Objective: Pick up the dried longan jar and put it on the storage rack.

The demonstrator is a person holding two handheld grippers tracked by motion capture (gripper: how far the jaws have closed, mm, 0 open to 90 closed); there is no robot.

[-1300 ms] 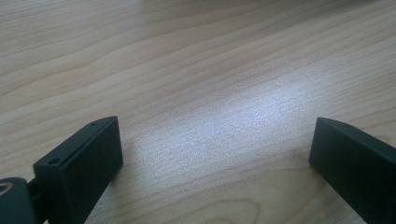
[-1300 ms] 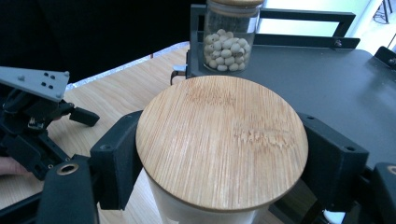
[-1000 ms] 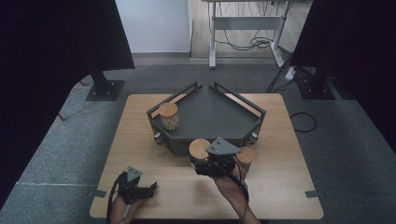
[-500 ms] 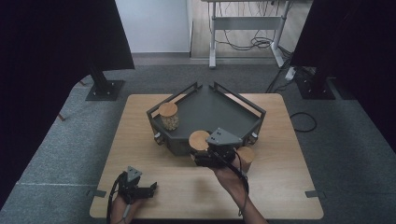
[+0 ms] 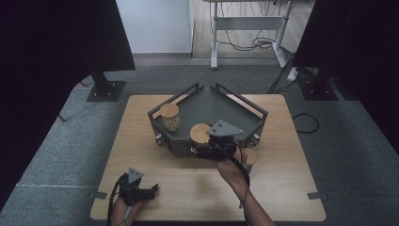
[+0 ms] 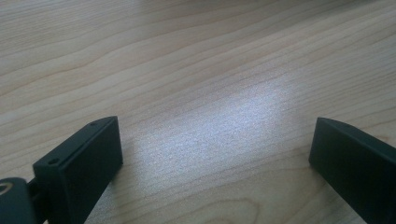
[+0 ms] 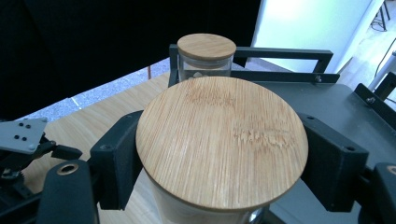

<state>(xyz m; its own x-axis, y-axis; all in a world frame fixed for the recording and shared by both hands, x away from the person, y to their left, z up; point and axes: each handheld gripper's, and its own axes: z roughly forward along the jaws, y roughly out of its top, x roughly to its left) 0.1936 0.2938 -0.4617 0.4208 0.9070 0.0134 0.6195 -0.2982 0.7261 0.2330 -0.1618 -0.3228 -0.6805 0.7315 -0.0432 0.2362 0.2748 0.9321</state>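
Jar [image 7: 219,154] with a bamboo lid is sitting between the black fingers [image 7: 116,158] of the right gripper [image 5: 201,149], which are pinching it just under the lid, over the front edge of the dark tray [image 5: 221,109]. A second jar [image 5: 169,117] is standing in the tray's left corner. The left gripper [image 5: 151,191] is resting on the wooden table [image 5: 282,188], its fingers [image 6: 88,158] spreading wide and holding nothing.
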